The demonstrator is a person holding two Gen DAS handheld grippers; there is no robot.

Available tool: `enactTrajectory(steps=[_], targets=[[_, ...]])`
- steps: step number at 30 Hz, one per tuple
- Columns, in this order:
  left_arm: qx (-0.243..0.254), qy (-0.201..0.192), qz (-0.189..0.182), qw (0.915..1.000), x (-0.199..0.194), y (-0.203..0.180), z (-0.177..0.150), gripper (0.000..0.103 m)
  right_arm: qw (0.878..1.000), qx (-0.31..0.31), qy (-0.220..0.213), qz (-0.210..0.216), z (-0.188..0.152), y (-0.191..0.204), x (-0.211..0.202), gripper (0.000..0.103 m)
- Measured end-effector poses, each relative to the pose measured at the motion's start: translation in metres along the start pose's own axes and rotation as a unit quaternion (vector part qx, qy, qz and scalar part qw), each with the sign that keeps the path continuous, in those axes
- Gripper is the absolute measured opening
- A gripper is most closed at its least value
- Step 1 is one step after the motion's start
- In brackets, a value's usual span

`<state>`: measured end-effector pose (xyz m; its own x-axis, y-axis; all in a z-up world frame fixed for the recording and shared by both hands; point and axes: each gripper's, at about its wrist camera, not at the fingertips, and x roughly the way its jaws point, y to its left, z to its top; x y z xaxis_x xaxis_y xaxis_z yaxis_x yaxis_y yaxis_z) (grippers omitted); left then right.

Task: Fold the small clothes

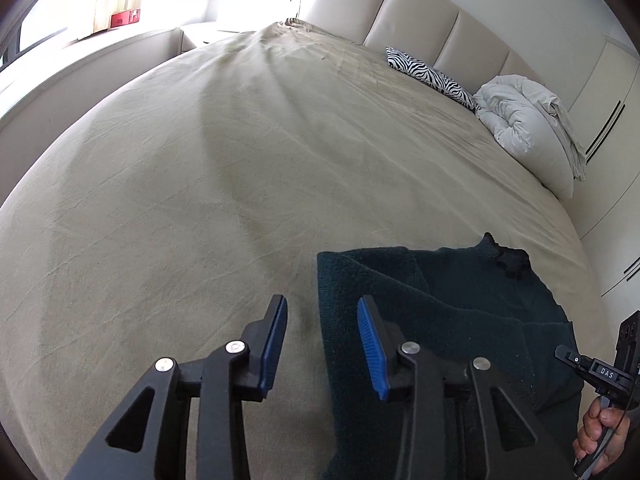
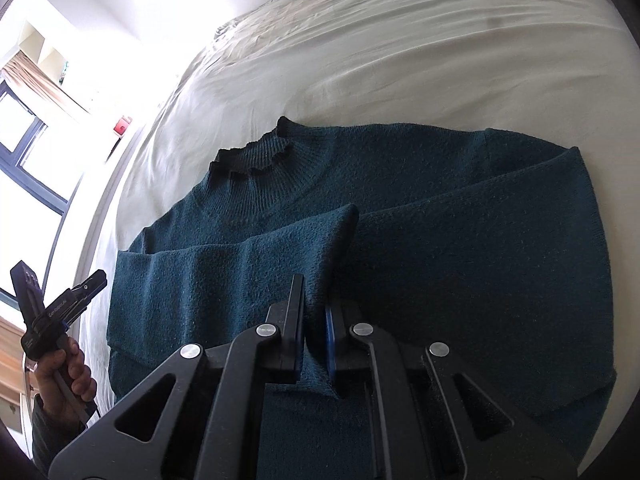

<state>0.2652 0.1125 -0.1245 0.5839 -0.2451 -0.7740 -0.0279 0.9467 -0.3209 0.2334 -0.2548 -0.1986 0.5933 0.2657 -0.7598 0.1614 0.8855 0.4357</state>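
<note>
Right claw (image 2: 314,320) is pinching a soft, limp sweater (image 2: 440,260) at its sleeve fold below the collar (image 2: 256,156), while left claw (image 1: 322,344) is hanging spread beside the sweater's edge.

We see hard daylight from the tall dark-framed window (image 2: 28,152) blowing out to white glare; the beige-sheeted bed (image 1: 240,160) bows under fisheye distortion, corners vignetted black

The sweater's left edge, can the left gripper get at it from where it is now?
Probably yes. The left gripper is open, holding nothing, hanging right over the left edge of the sweater on the bed. Nothing lies between. The right gripper is shut on a fold farther over.
</note>
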Motion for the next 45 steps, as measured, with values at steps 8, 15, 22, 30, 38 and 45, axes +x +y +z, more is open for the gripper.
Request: enactTrajectory(steps=[8,15,22,30,38,45], targets=[[0.011,0.027,-0.015,0.9995,0.027,-0.012,0.002,0.019,1.0,0.0,-0.003,0.008,-0.006,-0.01,0.001,0.007],[0.004,0.008,-0.014,0.9999,0.027,0.001,-0.008,0.01,1.0,0.021,-0.01,-0.01,-0.009,-0.018,0.0,0.007],[0.003,-0.011,-0.018,0.9998,0.029,0.004,-0.016,0.01,0.999,0.04,-0.019,0.001,-0.015,-0.032,0.002,0.006],[0.015,-0.019,-0.003,0.9997,0.021,-0.001,-0.015,0.016,0.998,0.058,-0.025,0.001,-0.018,-0.036,-0.01,0.008],[0.067,-0.098,0.017,0.9928,-0.056,-0.033,-0.032,0.019,0.997,0.017,-0.075,0.001,-0.03,0.003,-0.068,0.016],[0.112,-0.022,0.048,0.9923,-0.007,-0.036,-0.066,0.014,0.999,0.046,-0.012,0.02,-0.055,-0.011,-0.025,0.015]])
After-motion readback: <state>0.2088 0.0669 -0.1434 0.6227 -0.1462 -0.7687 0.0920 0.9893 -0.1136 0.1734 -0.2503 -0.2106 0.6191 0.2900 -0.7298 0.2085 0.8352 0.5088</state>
